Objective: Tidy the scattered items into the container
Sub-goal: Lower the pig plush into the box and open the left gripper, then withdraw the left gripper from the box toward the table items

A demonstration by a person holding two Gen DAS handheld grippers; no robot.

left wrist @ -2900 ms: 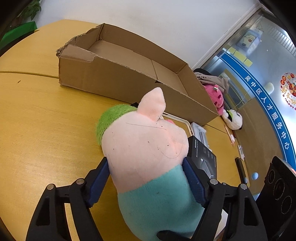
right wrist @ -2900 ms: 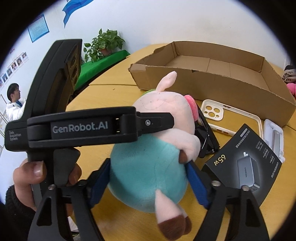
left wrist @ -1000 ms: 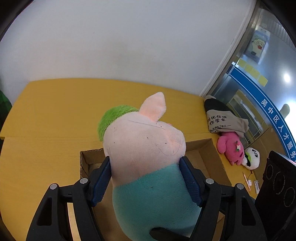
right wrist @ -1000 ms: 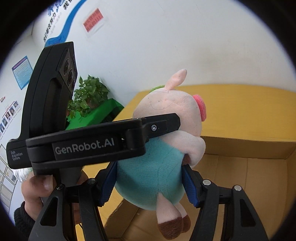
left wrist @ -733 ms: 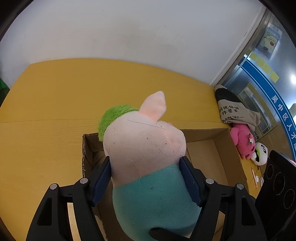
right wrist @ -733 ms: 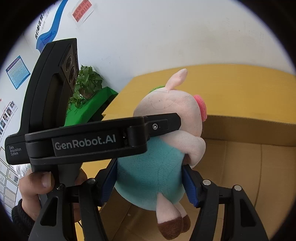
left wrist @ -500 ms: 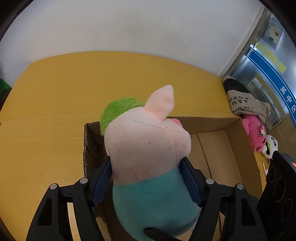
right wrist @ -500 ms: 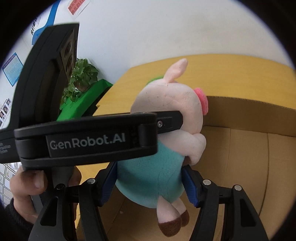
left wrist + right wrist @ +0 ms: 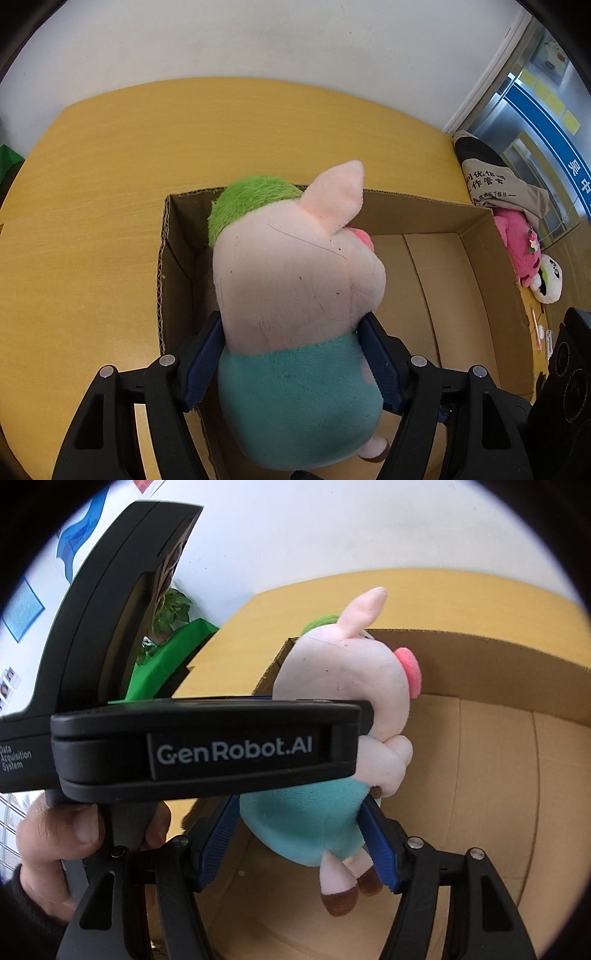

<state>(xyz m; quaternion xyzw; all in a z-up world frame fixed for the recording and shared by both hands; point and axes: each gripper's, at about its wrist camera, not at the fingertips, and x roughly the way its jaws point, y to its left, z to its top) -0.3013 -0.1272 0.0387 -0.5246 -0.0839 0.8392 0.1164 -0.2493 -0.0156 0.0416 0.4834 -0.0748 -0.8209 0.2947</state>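
A pink pig plush with a teal body and green cap hangs inside the left end of an open cardboard box on a yellow table. My left gripper is shut on the plush's teal body. My right gripper is shut on the same plush from another side, its blue pads pressing the teal belly. The left gripper's black body crosses the right wrist view. The plush's brown feet dangle above the box floor.
The yellow table runs round the box up to a white wall. A pink plush, a panda toy and a printed bag lie beyond the box's right end. A green plant stand is at the left.
Both grippers have carried the pig plush from the table up over the box and lowered it into the box's left end. The plush has tipped forward a little.
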